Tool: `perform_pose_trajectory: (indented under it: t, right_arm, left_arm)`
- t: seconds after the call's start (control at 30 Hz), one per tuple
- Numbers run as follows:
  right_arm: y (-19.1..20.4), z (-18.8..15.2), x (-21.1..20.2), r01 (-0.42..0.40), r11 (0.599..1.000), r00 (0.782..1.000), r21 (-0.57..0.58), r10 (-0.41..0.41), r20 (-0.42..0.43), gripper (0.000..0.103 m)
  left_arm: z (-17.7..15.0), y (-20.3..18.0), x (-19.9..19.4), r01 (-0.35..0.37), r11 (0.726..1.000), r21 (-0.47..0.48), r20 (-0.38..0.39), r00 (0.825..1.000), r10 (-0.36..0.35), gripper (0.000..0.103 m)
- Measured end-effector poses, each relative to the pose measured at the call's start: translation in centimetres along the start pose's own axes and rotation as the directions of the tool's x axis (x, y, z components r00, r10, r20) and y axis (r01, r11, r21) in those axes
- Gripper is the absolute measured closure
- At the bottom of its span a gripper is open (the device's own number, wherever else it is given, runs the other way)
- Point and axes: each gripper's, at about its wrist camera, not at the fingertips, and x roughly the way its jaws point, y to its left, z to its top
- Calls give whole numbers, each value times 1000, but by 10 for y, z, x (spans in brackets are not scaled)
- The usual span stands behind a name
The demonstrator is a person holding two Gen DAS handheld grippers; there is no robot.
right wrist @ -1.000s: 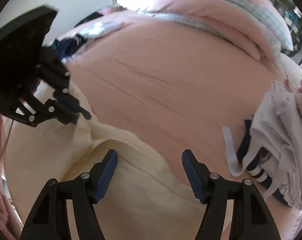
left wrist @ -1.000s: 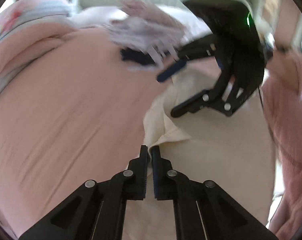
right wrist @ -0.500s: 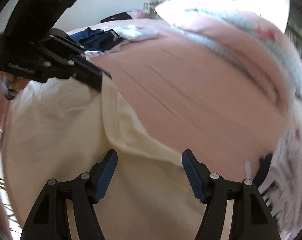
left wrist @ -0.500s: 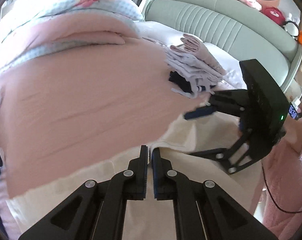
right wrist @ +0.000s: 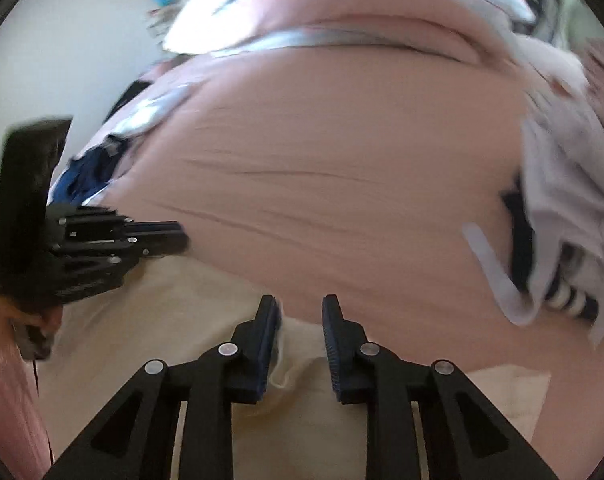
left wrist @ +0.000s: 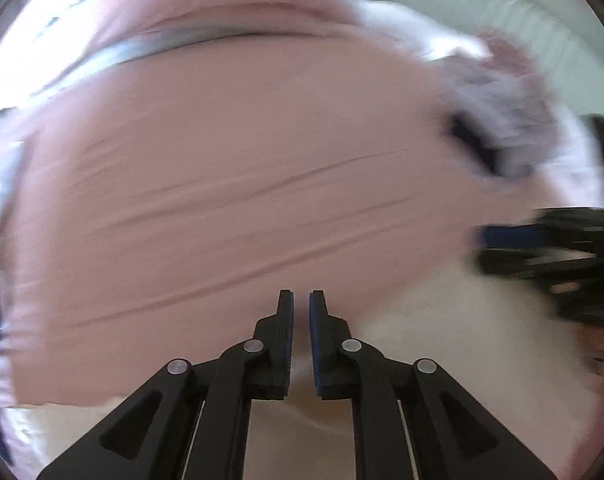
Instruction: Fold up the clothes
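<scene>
Cream cotton, a pale garment (right wrist: 205, 320) lies spread on a pink bedsheet (right wrist: 342, 168) across the lower half of both wrist views, its far edge running from about nine o'clock toward the middle. The right gripper (right wrist: 301, 308) points down at that edge, its blue-padded jaws closing with a fold of the cream cloth between them; the pads are not yet pressing it. The left gripper (left wrist: 301, 300) stands at the cloth's far edge too, its jaws parting slightly with only a narrow slit between them, and whether any cloth sits in that slit I cannot tell. A stack of folded white and pinkish clothes (right wrist: 562, 184) rests at three o'clock in the right view. Dark blue clothing (right wrist: 89, 180) lies at nine o'clock, and a pink quilt roll (right wrist: 362, 4) at twelve.
</scene>
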Motion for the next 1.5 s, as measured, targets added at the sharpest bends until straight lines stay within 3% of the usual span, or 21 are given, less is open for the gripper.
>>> perform_pose_trajectory:
  t: [0.03,0.17,0.2,0.23,0.3,0.33,0.4,0.5,0.6,0.67,0.7,0.73,0.83,0.87,1.07,1.1,1.17,1.27,1.33,1.4,1.5]
  right_arm:
    - [-4,1,-5,6,1000,1000,21,-6,6,64]
    - [-13,-4,-60,52,996,993,66,-59,106,47]
    - [-15,-7,-77,74,994,987,77,-84,139,30]
    - [-18,-14,-89,155,984,972,93,-169,165,22]
    - [-30,-28,-103,320,937,926,142,-341,161,22]
    - [-40,-37,-98,345,924,925,168,-364,104,22]
    - [-57,-50,-89,364,909,928,204,-371,0,22]
    - [-62,-51,-87,356,907,932,224,-361,-22,22]
    - [-61,-46,-97,394,888,912,239,-410,20,21]
    - [-67,-49,-90,342,907,937,246,-349,-15,21]
    - [-71,-53,-82,279,927,960,252,-276,-46,25]
    - [-71,-56,-76,229,938,973,261,-218,-70,53]
    - [-50,-54,-69,254,949,967,186,-248,-56,95]
    - [-41,-52,-70,295,944,955,148,-293,-36,99]
    - [-47,-44,-112,387,890,896,242,-425,127,102]
    - [-50,-46,-110,411,877,885,249,-450,120,102]
    - [-65,-47,-91,417,873,896,251,-442,50,102]
    - [-76,-53,-63,461,858,885,227,-463,-46,102]
    - [-69,-51,-71,531,820,843,215,-537,-33,102]
    - [-79,-57,-90,657,713,742,244,-669,-44,102]
    - [-113,-69,-127,578,701,789,418,-611,-65,102]
  left_arm:
    - [0,4,1,-24,999,-26,5,1000,24,95]
    - [-36,38,-80,-96,985,-143,145,983,117,94]
    - [-46,47,-102,-110,979,-174,181,973,142,89]
    - [-61,62,-121,-165,965,-204,184,962,203,74]
    - [-95,106,-142,-238,930,-282,126,951,282,43]
    - [-108,128,-146,-248,911,-329,94,951,293,43]
    - [-126,165,-144,-177,898,-404,66,973,221,43]
    - [-131,186,-126,-6,901,-434,102,993,55,43]
    - [-127,184,-99,-9,919,-394,45,999,29,43]
    - [-127,175,-89,-32,933,-358,68,996,61,49]
    - [-126,171,-86,-36,938,-346,79,995,67,79]
    - [-125,167,-83,-35,941,-336,87,994,68,91]
    - [-126,164,-98,-45,934,-353,144,984,102,94]
    - [-127,163,-105,-53,933,-357,167,979,119,94]
    - [-126,174,-148,-128,929,-347,251,942,224,94]
    - [-126,181,-139,-144,926,-349,225,946,232,93]
    - [-134,200,-108,-135,913,-384,118,974,194,92]
    - [-135,199,-97,-171,914,-369,115,967,227,91]
    - [-133,200,-116,-181,908,-379,180,948,264,91]
    - [-132,206,-128,-181,901,-395,211,937,280,91]
    - [-124,214,-121,-164,914,-372,179,953,244,88]
